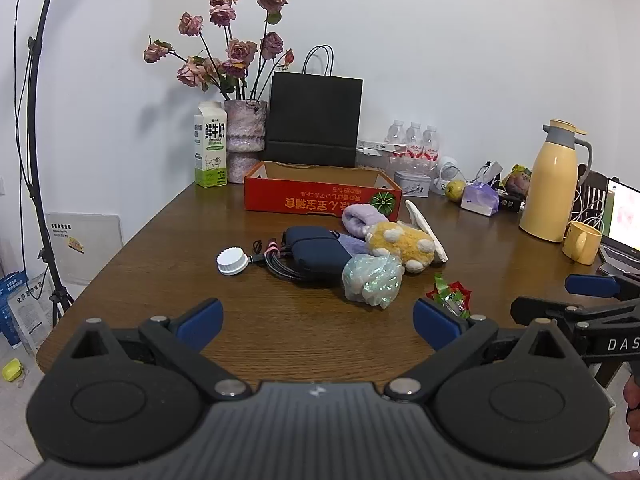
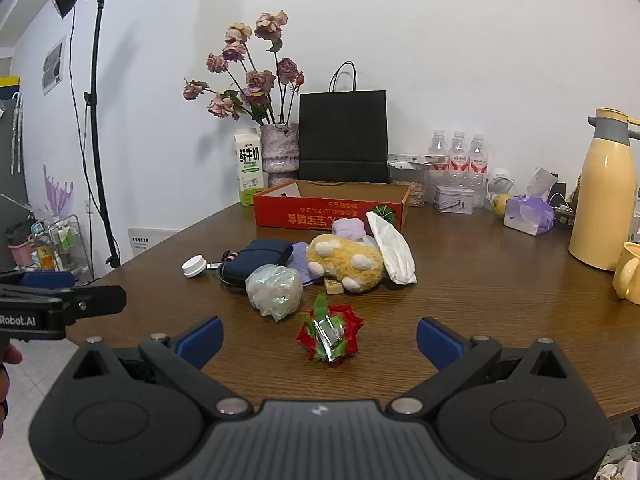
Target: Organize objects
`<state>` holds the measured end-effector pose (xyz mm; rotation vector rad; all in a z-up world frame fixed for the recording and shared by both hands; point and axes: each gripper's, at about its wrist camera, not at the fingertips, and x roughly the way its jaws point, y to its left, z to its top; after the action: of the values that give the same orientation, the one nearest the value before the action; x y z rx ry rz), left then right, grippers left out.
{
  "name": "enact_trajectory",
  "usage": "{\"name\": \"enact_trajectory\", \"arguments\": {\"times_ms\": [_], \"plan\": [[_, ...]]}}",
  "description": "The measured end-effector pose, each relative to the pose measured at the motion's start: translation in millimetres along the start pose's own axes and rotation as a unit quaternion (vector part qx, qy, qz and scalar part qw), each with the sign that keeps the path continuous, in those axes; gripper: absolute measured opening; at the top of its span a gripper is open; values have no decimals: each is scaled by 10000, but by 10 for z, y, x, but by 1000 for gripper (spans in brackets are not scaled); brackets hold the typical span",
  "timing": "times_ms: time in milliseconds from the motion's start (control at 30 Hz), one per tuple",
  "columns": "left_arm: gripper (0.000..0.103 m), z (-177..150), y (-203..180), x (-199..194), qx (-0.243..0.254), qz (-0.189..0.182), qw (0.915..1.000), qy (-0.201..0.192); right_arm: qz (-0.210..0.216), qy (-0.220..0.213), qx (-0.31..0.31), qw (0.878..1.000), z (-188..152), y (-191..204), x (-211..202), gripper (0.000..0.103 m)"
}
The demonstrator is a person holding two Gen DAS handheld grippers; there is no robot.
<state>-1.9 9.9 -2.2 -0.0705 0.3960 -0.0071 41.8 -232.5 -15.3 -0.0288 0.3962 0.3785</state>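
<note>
A pile of loose objects lies mid-table before a red cardboard box (image 1: pixel 320 196) (image 2: pixel 332 210): a yellow plush toy (image 1: pixel 402 244) (image 2: pixel 346 262), a navy pouch (image 1: pixel 316 250) (image 2: pixel 260 256), a white cap (image 1: pixel 231 261) (image 2: pixel 195 266), an iridescent plastic bundle (image 1: pixel 372 278) (image 2: pixel 275 286), a white packet (image 2: pixel 390 250) and a red-green wrapped item (image 1: pixel 450 294) (image 2: pixel 330 332). My left gripper (image 1: pixel 318 322) is open and empty near the front edge. My right gripper (image 2: pixel 320 340) is open, with the red-green item lying on the table between its fingers.
Along the back wall stand a milk carton (image 1: pixel 210 146), a vase of dried roses (image 1: pixel 245 132), a black paper bag (image 1: pixel 314 120) and water bottles (image 1: pixel 414 144). At right are a yellow thermos (image 1: pixel 554 184), a yellow mug (image 1: pixel 582 242) and a laptop (image 1: pixel 624 224).
</note>
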Motion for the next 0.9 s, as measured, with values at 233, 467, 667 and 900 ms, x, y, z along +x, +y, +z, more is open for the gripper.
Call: {"name": "enact_trajectory", "arguments": {"times_ms": [233, 467, 667, 900], "plan": [[103, -37, -11, -14, 34, -28, 10000, -60, 18, 6, 18, 10000, 10, 5, 0, 103], [103, -44, -11, -11, 21, -40, 10000, -60, 12, 5, 26, 10000, 3, 0, 1, 103], [103, -54, -4, -7, -2, -29, 10000, -44, 21, 6, 25, 10000, -5, -3, 1, 103], [103, -62, -3, -4, -7, -23, 10000, -28, 19, 6, 25, 10000, -8, -2, 3, 103]]}}
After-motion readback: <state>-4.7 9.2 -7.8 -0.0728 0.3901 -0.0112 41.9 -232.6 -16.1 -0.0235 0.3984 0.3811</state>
